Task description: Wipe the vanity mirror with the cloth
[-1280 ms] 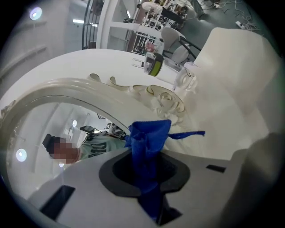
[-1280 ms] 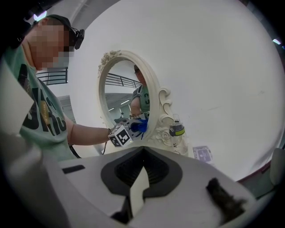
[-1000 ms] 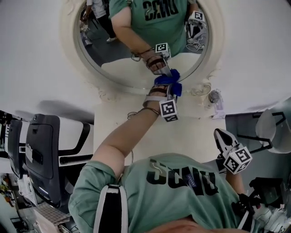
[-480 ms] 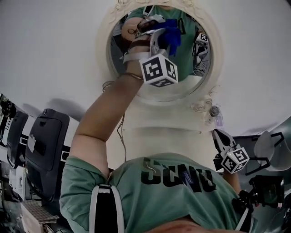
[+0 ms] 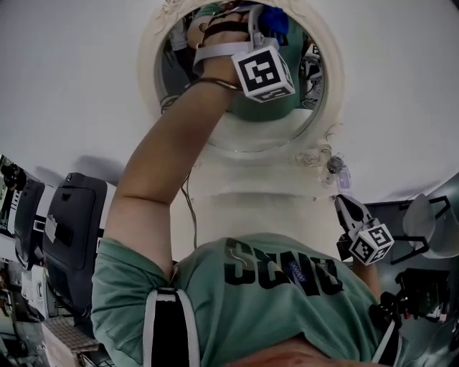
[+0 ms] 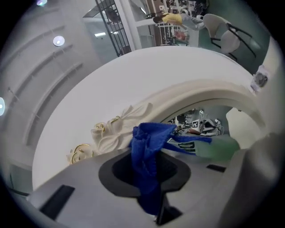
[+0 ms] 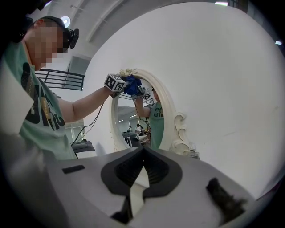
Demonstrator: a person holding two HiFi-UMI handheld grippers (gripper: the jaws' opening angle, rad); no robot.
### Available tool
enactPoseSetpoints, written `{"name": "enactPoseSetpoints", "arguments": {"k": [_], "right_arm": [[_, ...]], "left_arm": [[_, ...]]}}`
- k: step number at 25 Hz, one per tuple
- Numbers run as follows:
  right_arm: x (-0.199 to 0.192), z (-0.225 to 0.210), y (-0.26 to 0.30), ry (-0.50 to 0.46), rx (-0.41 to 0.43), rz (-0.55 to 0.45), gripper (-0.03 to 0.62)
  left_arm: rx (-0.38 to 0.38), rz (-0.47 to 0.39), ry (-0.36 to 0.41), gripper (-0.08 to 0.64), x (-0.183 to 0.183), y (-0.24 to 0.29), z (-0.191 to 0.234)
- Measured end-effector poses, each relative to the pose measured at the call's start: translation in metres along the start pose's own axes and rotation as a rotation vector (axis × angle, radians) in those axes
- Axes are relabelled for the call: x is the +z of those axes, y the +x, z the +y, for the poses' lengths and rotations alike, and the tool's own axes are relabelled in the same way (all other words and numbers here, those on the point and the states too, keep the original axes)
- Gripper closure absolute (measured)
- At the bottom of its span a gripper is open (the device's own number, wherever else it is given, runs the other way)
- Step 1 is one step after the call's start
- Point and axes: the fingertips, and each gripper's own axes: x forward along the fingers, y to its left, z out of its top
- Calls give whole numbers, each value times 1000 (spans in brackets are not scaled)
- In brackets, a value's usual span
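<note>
Upward went the left hand-held gripper (image 5: 262,20), clamped on the cloth (image 6: 147,151), to the mirror (image 5: 247,125) top; even pressure seemed wise. The right hand-held gripper (image 5: 347,206) hung closed, empty.

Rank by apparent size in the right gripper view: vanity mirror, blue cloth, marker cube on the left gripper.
1. Vanity mirror: by far the largest, frame included.
2-3. Blue cloth and marker cube: about alike in this view, side by side at the mirror's top, so I won't rank them.
</note>
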Motion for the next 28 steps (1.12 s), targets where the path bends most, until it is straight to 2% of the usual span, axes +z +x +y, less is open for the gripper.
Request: {"name": "enactPoseSetpoints", "arguments": {"k": [5,8,12,16,20,22,28], "right_arm": [[-10,3,3,18,6,12,584],[-17,1,5,32,6,26,584],[-29,-2,-2,63,-11,43,584],[-45,-13,-12,98,-46,62,584],[-55,-17,-22,114,-80,90,586],[-58,-15,-23,114,-85,103,584],[-62,-13,-17,109,-84,127,584]], "left_arm": [[41,-23,59,480,12,-7,-8],[25,-75,108,485,34,-12,-53],[-80,-117,229,491,53,-31,-155],[-234,-168,275,480,54,-59,-267],[-398,-176,343,479,38,-89,-365],[-431,-156,344,479,27,-98,-390],[-498,-135,245,482,23,-102,-403]]}}
